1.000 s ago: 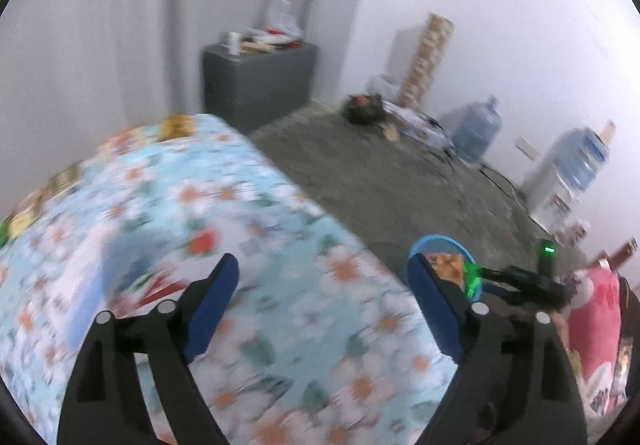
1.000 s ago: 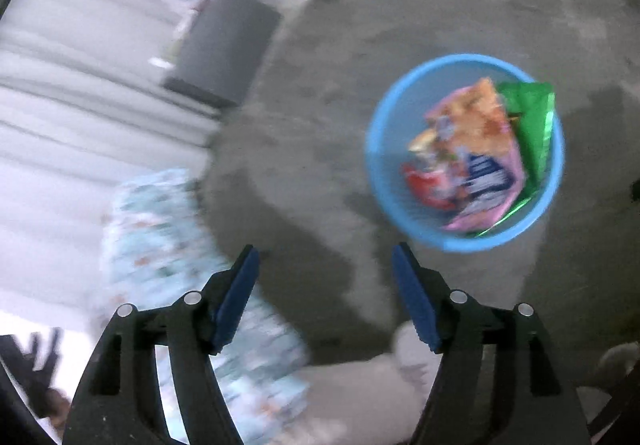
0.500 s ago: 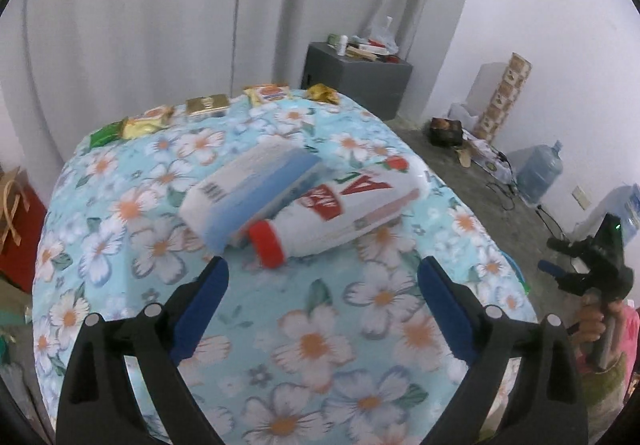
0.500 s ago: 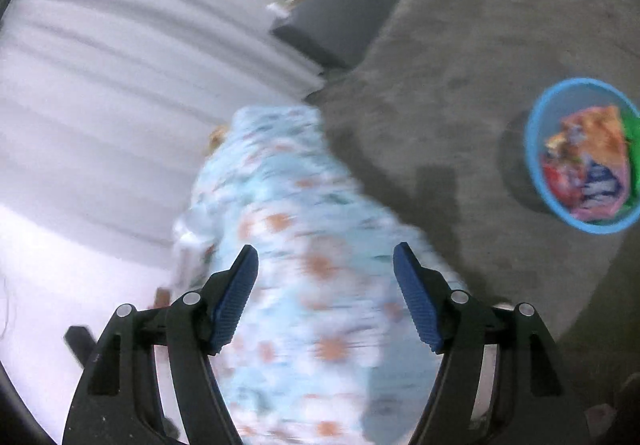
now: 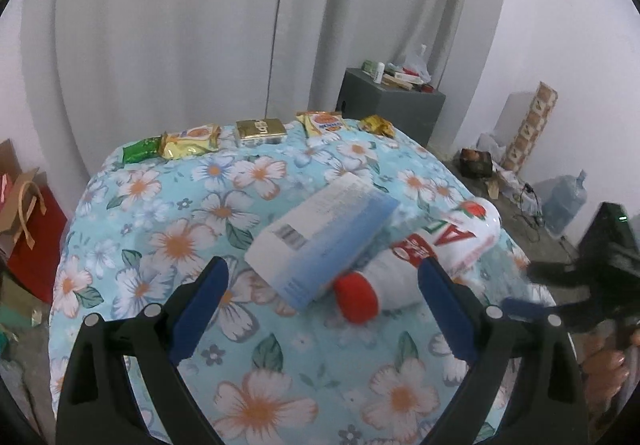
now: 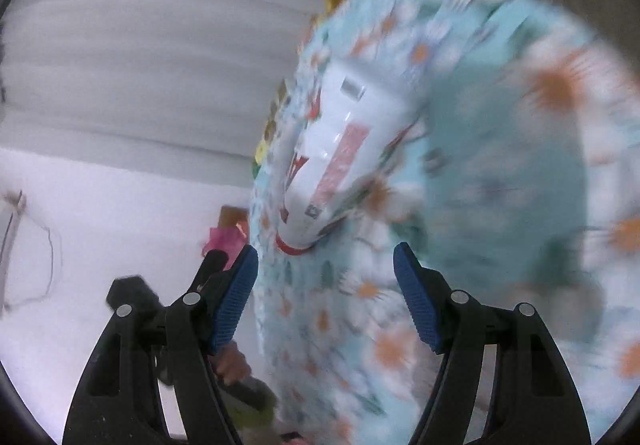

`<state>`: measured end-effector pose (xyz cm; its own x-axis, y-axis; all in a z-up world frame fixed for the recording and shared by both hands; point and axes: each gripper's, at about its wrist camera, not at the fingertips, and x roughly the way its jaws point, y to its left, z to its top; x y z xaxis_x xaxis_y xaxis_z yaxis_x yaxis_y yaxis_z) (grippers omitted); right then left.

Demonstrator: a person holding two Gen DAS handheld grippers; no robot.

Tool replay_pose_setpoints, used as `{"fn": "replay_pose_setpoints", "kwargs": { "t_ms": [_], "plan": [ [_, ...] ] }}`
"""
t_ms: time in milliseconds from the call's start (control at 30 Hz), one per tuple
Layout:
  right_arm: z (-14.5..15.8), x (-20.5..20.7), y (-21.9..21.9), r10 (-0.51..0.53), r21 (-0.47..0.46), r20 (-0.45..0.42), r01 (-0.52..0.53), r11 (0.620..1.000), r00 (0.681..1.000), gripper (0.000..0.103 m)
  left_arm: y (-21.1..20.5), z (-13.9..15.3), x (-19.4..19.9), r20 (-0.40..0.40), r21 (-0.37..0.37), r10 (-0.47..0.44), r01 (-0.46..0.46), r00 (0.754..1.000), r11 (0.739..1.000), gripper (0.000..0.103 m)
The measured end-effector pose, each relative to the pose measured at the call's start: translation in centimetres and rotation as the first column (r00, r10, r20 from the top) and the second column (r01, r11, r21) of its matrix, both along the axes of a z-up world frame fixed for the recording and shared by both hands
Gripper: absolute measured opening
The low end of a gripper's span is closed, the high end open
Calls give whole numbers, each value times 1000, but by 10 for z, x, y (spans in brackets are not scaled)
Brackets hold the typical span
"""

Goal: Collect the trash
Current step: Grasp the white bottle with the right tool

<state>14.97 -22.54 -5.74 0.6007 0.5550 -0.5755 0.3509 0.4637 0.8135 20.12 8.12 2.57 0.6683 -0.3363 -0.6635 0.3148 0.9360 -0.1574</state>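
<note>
A white and blue box (image 5: 320, 241) lies on the flowered tablecloth (image 5: 168, 245), leaning against a white bottle (image 5: 444, 245) with a red cap (image 5: 357, 299). Several snack packets (image 5: 191, 141) line the table's far edge. My left gripper (image 5: 323, 273) is open just short of the box and bottle, with nothing between its fingers. My right gripper (image 6: 325, 251) is open and empty too, pointing at the blurred bottle (image 6: 340, 149) from the cap end. In the left wrist view the right gripper (image 5: 560, 305) shows at the right edge, held by a hand (image 5: 604, 365).
A grey cabinet (image 5: 392, 105) with clutter on top stands behind the table by the curtain. A red paper bag (image 5: 32, 245) sits on the floor at the left. A water jug (image 5: 564, 201) and a patterned box (image 5: 532, 125) stand by the right wall.
My left gripper swung from the table corner and floor onto the table top, closing in on the box and bottle. My right gripper left the blue basket on the floor and swept over to the table.
</note>
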Motion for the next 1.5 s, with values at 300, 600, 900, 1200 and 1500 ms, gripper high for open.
{"fn": "replay_pose_setpoints", "kwargs": {
  "t_ms": [300,600,900,1200,1500],
  "plan": [
    [-38,56,35,-137,85,-128,148,985,982,67,18,-8,31,-39,-14,13,-13,999,1000,93],
    [-38,69,55,-282,-42,-127,279,959,951,61,25,-17,38,-83,-77,32,-38,996,996,93],
    [-27,58,34,44,102,-150,-28,994,988,61,36,-14,31,-85,-86,36,-44,996,995,93],
    [8,-22,-25,286,39,-201,-284,958,937,61,16,-11,48,-104,-77,-62,54,993,996,96],
    [14,-30,11,258,-275,-307,-345,898,916,65,-47,-46,125,-200,86,-130,150,971,985,96]
  ]
}}
